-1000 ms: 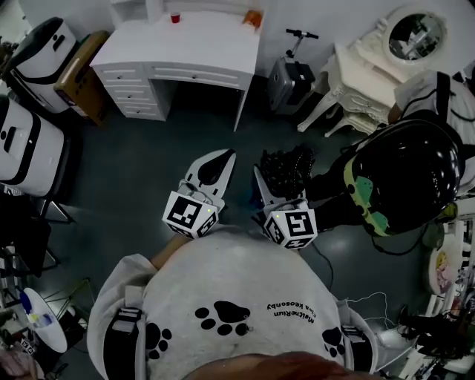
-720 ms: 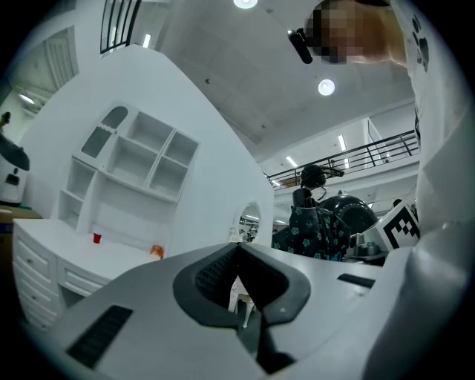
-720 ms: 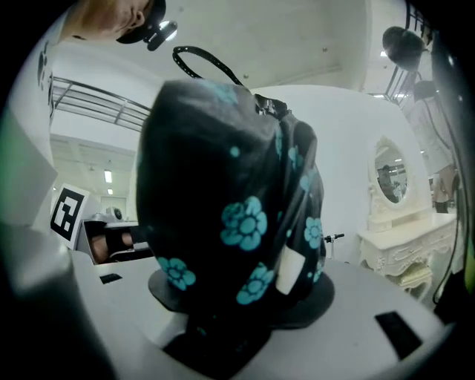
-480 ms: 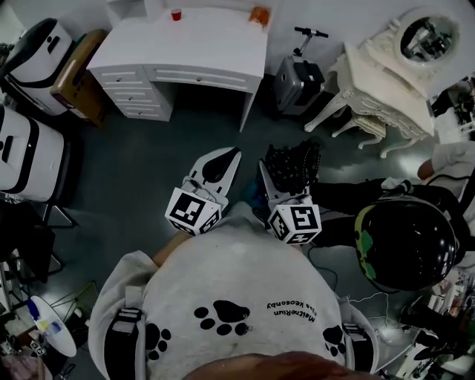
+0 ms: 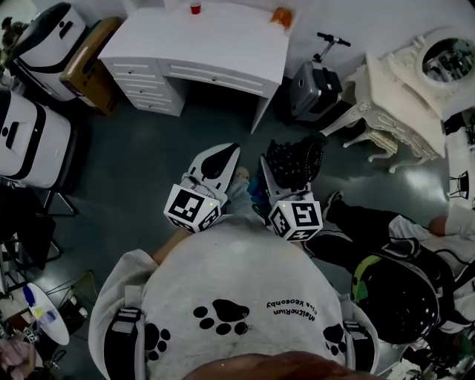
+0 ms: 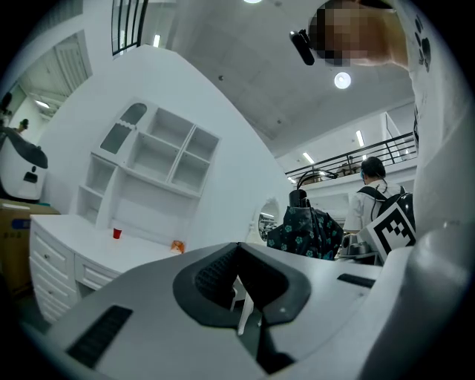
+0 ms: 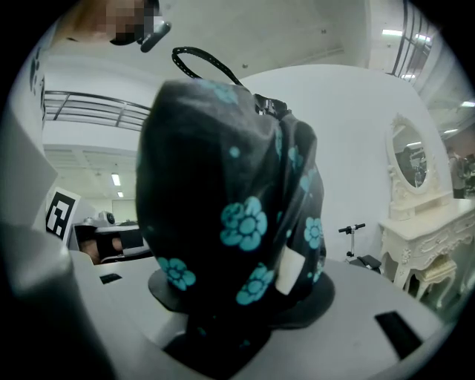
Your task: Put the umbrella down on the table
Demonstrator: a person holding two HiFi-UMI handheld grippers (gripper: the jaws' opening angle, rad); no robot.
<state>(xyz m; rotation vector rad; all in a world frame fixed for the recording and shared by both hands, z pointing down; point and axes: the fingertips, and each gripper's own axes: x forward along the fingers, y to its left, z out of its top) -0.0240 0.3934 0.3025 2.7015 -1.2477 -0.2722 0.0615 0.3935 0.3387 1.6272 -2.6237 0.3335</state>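
The right tool [image 7: 237,297] is clamped on a folded black fabric umbrella with teal flowers [image 7: 230,215]. The left tool [image 5: 221,154] has its jaws together, empty, above the dark floor [image 5: 133,171].

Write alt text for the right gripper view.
A folded black umbrella with teal flowers fills the view, clamped between the right tongs. A white vanity table with an oval mirror stands at the right edge.

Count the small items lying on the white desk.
2: a red cup near the back of the desk, and an orange item towards its right end. The picture's edge may hide more.
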